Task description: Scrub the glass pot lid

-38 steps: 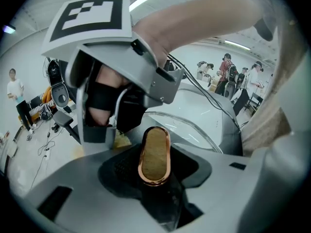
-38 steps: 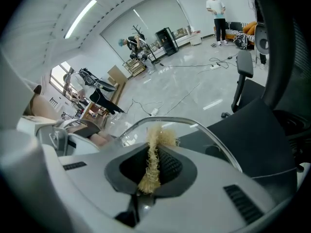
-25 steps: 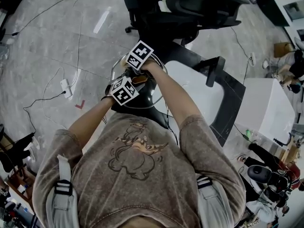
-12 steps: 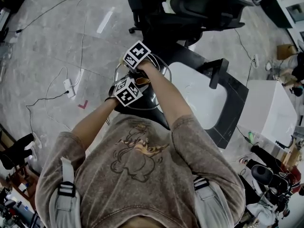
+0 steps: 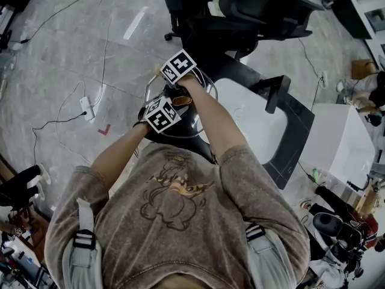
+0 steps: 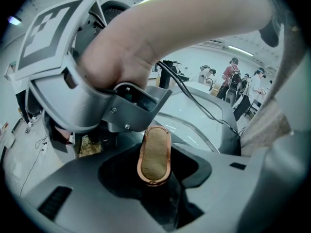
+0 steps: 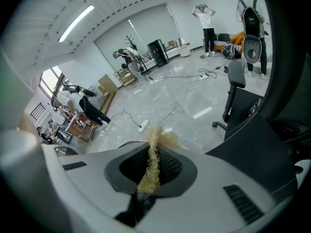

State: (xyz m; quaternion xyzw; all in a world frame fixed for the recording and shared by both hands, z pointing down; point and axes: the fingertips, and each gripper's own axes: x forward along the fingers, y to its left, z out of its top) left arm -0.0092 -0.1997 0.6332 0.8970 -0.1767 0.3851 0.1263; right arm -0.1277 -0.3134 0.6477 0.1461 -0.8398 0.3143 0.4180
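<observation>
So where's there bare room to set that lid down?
The white tabletop right of the person's arms looks bare out to its black edge. The floor on the left, around the power strip and red mark, is open too. It's crowded where the left gripper and right gripper meet at the lid, chair just behind.

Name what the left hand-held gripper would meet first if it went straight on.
Likely the right hand-held gripper: its grey body sits just beyond the lid handle that the left hand-held gripper clamps. Depth is unclear.
</observation>
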